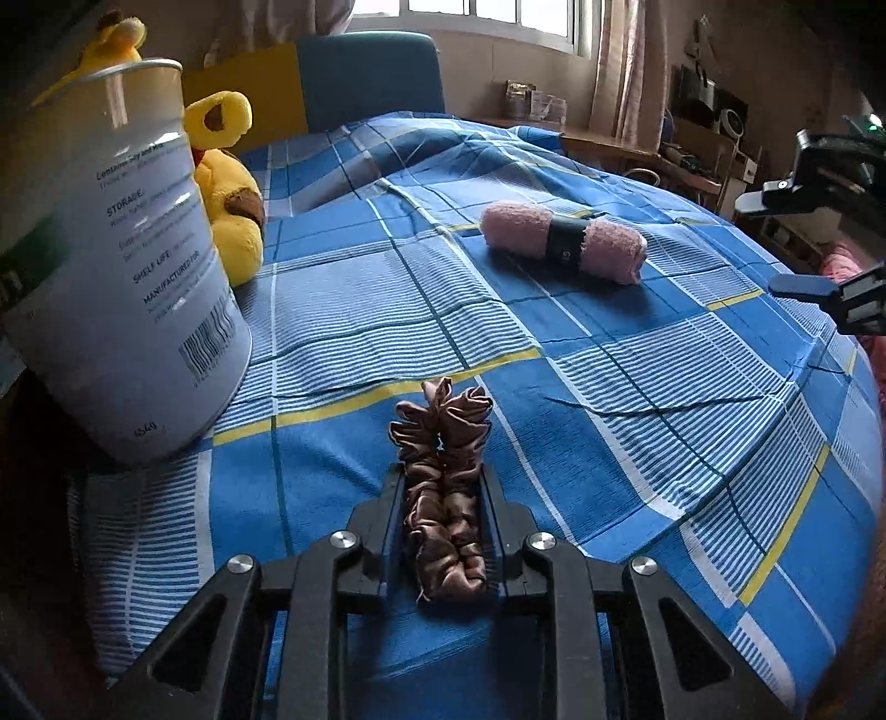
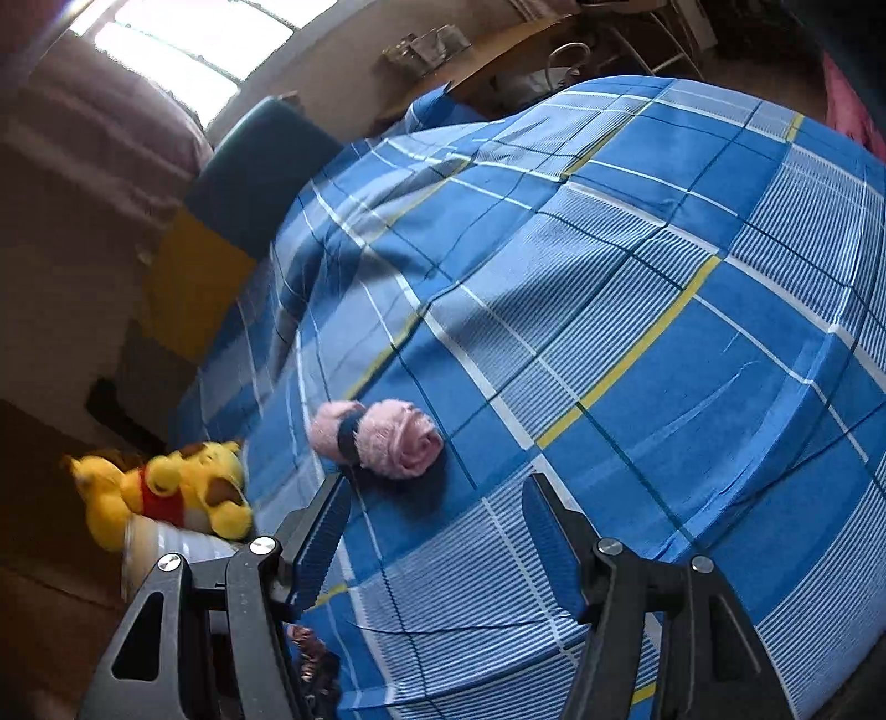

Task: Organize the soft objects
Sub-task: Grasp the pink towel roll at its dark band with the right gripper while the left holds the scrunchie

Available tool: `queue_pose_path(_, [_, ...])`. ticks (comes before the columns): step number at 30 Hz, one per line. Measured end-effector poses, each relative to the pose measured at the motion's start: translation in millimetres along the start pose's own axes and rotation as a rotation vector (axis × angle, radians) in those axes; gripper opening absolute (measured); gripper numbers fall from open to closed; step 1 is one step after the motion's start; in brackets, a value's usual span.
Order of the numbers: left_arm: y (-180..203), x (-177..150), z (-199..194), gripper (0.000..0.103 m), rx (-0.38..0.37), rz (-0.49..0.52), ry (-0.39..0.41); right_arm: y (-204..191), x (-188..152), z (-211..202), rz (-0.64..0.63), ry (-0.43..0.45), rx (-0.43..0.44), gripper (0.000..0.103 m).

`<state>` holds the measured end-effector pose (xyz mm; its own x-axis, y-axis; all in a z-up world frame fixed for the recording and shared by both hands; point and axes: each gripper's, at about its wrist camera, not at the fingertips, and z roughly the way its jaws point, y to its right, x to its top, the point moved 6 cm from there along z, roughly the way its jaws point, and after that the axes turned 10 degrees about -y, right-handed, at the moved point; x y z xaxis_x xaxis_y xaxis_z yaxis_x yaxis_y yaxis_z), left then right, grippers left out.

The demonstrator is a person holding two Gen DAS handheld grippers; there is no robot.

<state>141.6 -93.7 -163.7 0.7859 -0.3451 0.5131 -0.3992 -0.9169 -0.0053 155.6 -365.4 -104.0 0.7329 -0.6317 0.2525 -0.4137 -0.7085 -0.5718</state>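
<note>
Bedroom, daylight from a window behind; all items lie on a bed [image 1: 637, 399] under a blue plaid cover.

- Left tongs [image 1: 443, 476] — one pair, closed on a brown satin scrunchie [image 1: 443, 487], squeezed flat lengthwise between the jaws with its free end sticking forward. Held above the cover near the can, likely for dropping in.
- Can [image 1: 127, 266] — one, tall, open-topped, standing at the bed's near left edge; probably the collecting container.
- Right tongs [image 2: 437, 498] — one pair, jaws apart, empty, aimed at the towel roll just beyond their tips; seemingly lined up for the next pick.
- Pink towel roll [image 1: 562, 242] — one, bound by a dark band, lying mid-bed, well apart from the can.
- Yellow plush bear [image 1: 230, 199] — one counted with confidence, behind the can; a further yellow plush shape [image 1: 113, 39] shows above the rim, separate toy or not, uncertain.
</note>
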Motion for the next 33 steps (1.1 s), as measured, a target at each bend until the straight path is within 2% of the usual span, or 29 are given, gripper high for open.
queue_pose_path(3, [-5, 4, 1, 0.025, -0.033, -0.019, 0.002, -2, -3, 6, -0.031, -0.015, -0.056, 0.065])
queue_pose_path(9, [-6, 5, 1, 0.025, -0.035, -0.021, 0.006, -6, -5, 13, -0.095, -0.017, -0.151, 0.065])
queue_pose_path(13, [-6, 5, 0, 0.025, -0.038, -0.023, 0.010, -14, -8, 19, -0.149, -0.029, -0.175, 0.065])
queue_pose_path(15, [-6, 5, 0, 0.025, -0.042, -0.026, 0.010, -27, -12, 27, -0.226, -0.050, -0.203, 0.065])
queue_pose_path(21, [-7, 4, -1, 0.025, -0.055, -0.033, 0.013, -89, -12, 56, -0.593, -0.101, -0.334, 0.065])
queue_pose_path(25, [-8, 4, -1, 0.025, -0.060, -0.035, 0.015, -112, -1, 98, -0.820, -0.183, -0.482, 0.065])
queue_pose_path(27, [-8, 4, -1, 0.025, -0.060, -0.035, 0.015, -112, 6, 123, -0.888, -0.240, -0.570, 0.065])
queue_pose_path(29, [-8, 4, 0, 0.025, -0.061, -0.035, 0.016, -110, 13, 141, -0.927, -0.257, -0.649, 0.065])
queue_pose_path(32, [-7, 4, 0, 0.025, -0.062, -0.036, 0.016, -100, 20, 160, -0.923, -0.293, -0.690, 0.065])
queue_pose_path(33, [-8, 4, 0, 0.025, -0.063, -0.037, 0.017, -100, 20, 160, -0.903, -0.296, -0.672, 0.058])
